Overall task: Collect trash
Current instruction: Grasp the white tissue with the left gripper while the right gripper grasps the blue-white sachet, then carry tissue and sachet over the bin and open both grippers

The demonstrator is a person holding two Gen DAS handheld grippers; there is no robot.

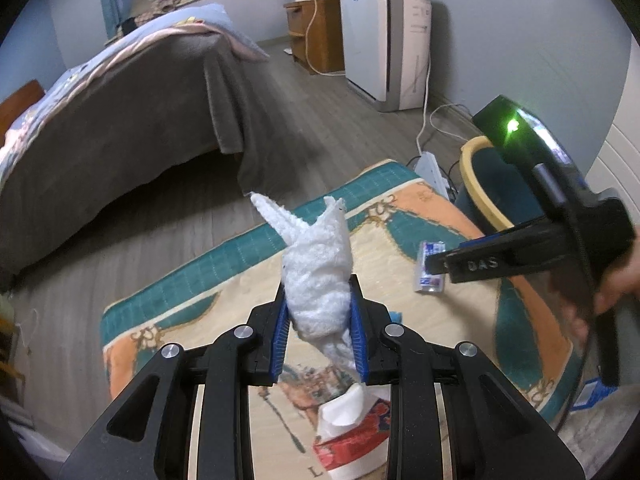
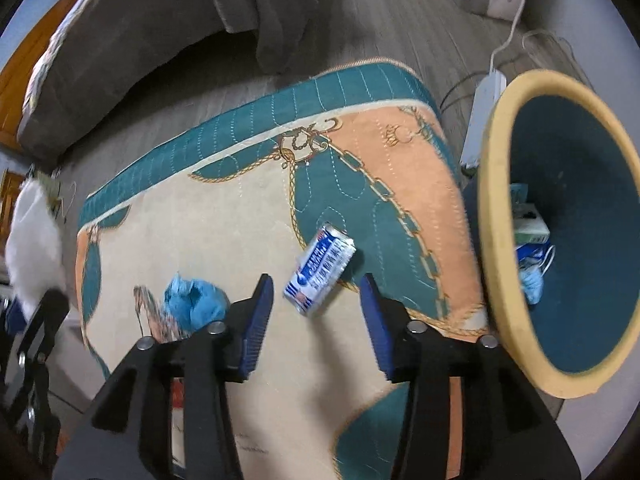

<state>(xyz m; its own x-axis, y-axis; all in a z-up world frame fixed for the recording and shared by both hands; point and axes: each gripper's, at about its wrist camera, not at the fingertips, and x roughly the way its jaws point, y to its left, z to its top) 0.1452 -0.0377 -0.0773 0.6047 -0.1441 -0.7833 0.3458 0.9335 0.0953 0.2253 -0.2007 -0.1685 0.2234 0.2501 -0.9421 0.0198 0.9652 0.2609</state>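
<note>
My left gripper (image 1: 318, 292) is shut on a crumpled white paper towel (image 1: 316, 268) and holds it above the patterned table; the towel also shows in the right wrist view (image 2: 34, 240) at the far left. My right gripper (image 2: 318, 292) is open, its jaws spread around a small blue-and-white carton (image 2: 320, 270) that lies on the tablecloth (image 2: 240, 220). That carton (image 1: 430, 266) and the right gripper (image 1: 436, 266) show at the right of the left wrist view. A crumpled blue wad (image 2: 192, 304) lies left of the carton. The blue bin with a yellow rim (image 2: 496, 208) stands at the table's right edge and holds trash.
A red tissue box (image 1: 352, 432) with a white tissue sticking up sits under my left gripper. A bed with a grey cover (image 1: 132, 120) stands beyond the table. An air purifier (image 1: 384, 40), a wooden cabinet (image 1: 316, 32) and a power strip with cables (image 1: 430, 164) are on the floor.
</note>
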